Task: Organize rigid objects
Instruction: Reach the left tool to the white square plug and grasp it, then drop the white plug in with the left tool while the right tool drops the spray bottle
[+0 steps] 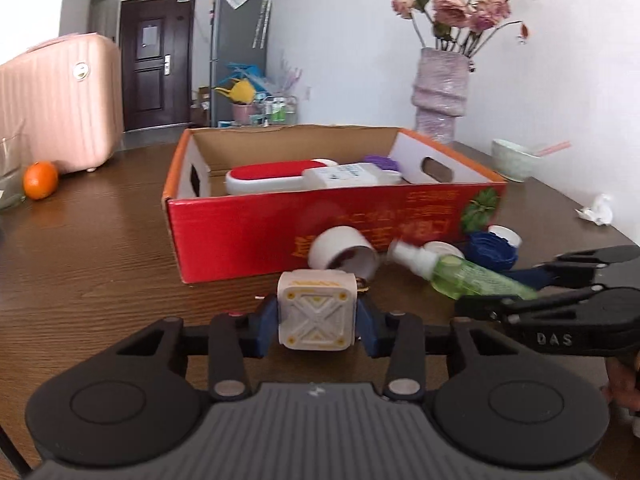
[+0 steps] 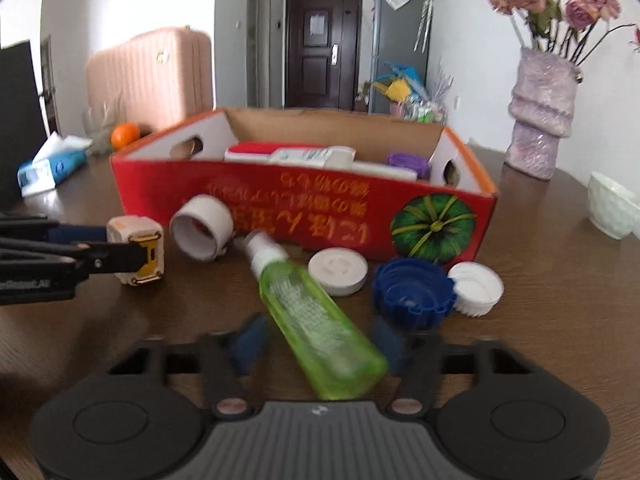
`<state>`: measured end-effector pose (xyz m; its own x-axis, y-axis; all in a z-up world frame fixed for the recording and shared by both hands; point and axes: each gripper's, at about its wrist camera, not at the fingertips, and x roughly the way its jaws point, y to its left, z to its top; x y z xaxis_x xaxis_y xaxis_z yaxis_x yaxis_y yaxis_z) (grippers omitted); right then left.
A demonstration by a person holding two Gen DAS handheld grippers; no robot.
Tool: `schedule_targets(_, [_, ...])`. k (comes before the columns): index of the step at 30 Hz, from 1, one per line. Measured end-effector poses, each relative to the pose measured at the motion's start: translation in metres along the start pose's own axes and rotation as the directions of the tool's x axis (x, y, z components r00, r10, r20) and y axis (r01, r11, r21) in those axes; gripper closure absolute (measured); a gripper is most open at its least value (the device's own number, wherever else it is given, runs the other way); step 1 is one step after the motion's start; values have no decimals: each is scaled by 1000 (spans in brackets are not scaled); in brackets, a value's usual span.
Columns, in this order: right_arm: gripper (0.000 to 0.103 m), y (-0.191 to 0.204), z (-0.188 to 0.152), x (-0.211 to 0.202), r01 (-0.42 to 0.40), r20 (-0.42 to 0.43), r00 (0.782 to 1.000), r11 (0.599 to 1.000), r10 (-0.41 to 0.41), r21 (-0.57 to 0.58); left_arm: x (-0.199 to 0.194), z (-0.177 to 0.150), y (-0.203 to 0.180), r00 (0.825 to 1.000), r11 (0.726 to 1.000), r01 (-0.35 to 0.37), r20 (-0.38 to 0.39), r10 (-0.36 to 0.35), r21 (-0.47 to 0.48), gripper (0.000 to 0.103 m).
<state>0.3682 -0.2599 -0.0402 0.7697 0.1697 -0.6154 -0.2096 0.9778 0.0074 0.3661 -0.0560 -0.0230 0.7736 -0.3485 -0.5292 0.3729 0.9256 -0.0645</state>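
One tissue pack, right-view only.

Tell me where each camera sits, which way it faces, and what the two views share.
Left wrist: on the left gripper, facing the red box across the table; its fingers clamp a cream cube; the right gripper enters at right.
Right wrist: on the right gripper, facing the same box; its blurred fingers flank a green spray bottle; the left gripper enters at left.
Shared: box, cube, bottle, vase, suitcase.
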Motion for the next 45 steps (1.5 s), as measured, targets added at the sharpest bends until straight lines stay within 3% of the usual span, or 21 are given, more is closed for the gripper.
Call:
schedule_targets(4, [73,15,-11,-13,-2,13,1000,1000,2,-25,-5,-1,-2,1000,1000,19,3,-19,-18,62])
schedule_targets(7, [72,17,-22,-24,-32,26,999,999,31,41,-5,-2,-5,1000,1000,11,9,-11,-5,62])
schedule_targets(15, [73,27,-15,-18,32,23,999,999,-33,10,-9,-5,-13,999,998,-18,35,16,60,62])
schedule_targets(24, [73,4,-39,-78,121,205,968,984,-146,129,-28,-1,-6,993,999,-35,117,33,20,62])
schedule_targets(28, [73,-2,-36,-88,110,251,957,982,-146,154,-32,1,-5,990,999,-25,138,21,24,61])
schedule_targets(34, [73,-13,3,-87,104,341,928,984,-148,142,-32,30,19,977,994,-84,193,95,-66,62])
schedule_targets(36, [73,-20,26,-77,108,353,923,985,-150,135,-28,48,28,980,994,-61,184,78,-94,61])
schedule_targets(39, [73,-36,60,-49,83,300,946,988,-119,129,-9,82,39,990,995,-26,137,39,-93,61])
schedule_targets(41, [73,-45,79,-24,83,258,959,988,-114,131,12,100,44,991,993,-60,117,72,-106,62])
schedule_targets(45, [73,-55,104,27,175,192,962,979,-192,103,53,118,54,998,987,-44,42,51,-151,62])
